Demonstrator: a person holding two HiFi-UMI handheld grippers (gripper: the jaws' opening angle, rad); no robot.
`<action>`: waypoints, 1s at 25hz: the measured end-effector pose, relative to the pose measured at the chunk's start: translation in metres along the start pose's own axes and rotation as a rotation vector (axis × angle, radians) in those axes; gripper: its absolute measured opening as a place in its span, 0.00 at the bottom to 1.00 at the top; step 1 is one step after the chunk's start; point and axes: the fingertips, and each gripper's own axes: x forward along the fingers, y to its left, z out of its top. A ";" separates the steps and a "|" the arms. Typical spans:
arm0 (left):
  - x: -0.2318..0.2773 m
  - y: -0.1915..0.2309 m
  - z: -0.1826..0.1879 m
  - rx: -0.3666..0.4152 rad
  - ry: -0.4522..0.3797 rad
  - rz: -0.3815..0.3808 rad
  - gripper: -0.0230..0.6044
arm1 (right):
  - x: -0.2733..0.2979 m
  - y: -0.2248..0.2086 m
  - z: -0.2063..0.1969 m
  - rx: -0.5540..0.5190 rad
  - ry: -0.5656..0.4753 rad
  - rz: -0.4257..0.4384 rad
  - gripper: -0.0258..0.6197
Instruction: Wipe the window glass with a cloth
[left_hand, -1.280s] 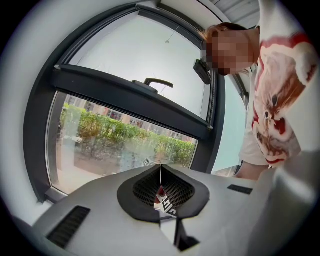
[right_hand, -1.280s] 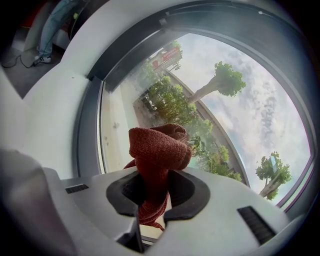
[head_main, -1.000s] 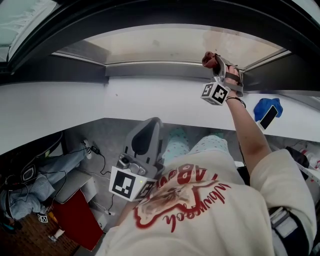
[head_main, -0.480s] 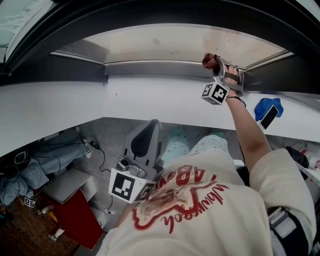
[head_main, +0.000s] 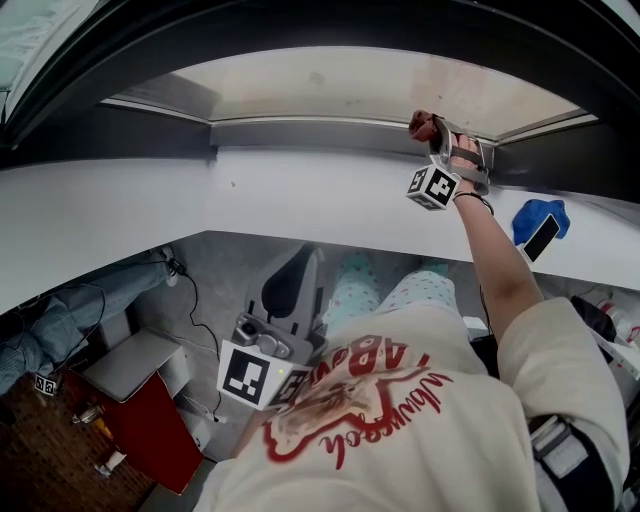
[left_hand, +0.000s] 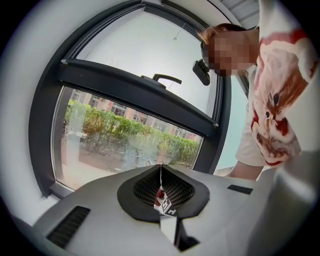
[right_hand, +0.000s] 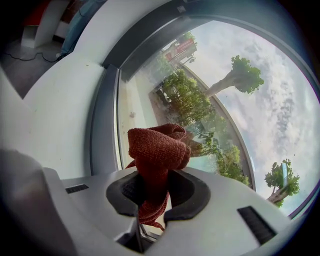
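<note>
1. The right gripper (right_hand: 152, 187) has its fingers (right_hand: 192, 192) clamped on a red cloth (right_hand: 159, 147). The cloth rises between them in a bunched knot, and a short tail hangs behind them.
2. Just ahead of those fingers, the knot sits at the lower edge of the window glass (right_hand: 235, 95), beside the grey frame (right_hand: 102, 120). Whether it touches the pane cannot be told.
3. Past the fingers, through the glass, are trees (right_hand: 240, 75) and cloudy sky.
4. The left gripper (left_hand: 161, 172) has its fingers (left_hand: 182, 192) pressed together with nothing between them. They point toward the dark-framed window.
5. In the head view, the right gripper is raised on an outstretched arm (head_main: 495, 270), while the left gripper is held low by the person's shirt (head_main: 400, 420).
6. Right of the right fingers, a blue item (head_main: 535, 220) lies on the white sill (head_main: 200, 200).
</note>
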 end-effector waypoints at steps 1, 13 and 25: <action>0.000 0.001 -0.001 -0.001 0.001 0.004 0.07 | 0.002 0.003 -0.002 0.000 0.005 0.006 0.15; -0.004 0.009 -0.009 -0.007 0.013 0.035 0.07 | 0.030 0.045 -0.027 -0.084 0.096 0.139 0.17; -0.006 0.019 -0.019 -0.032 0.022 0.076 0.07 | 0.045 0.073 -0.039 -0.159 0.114 0.210 0.17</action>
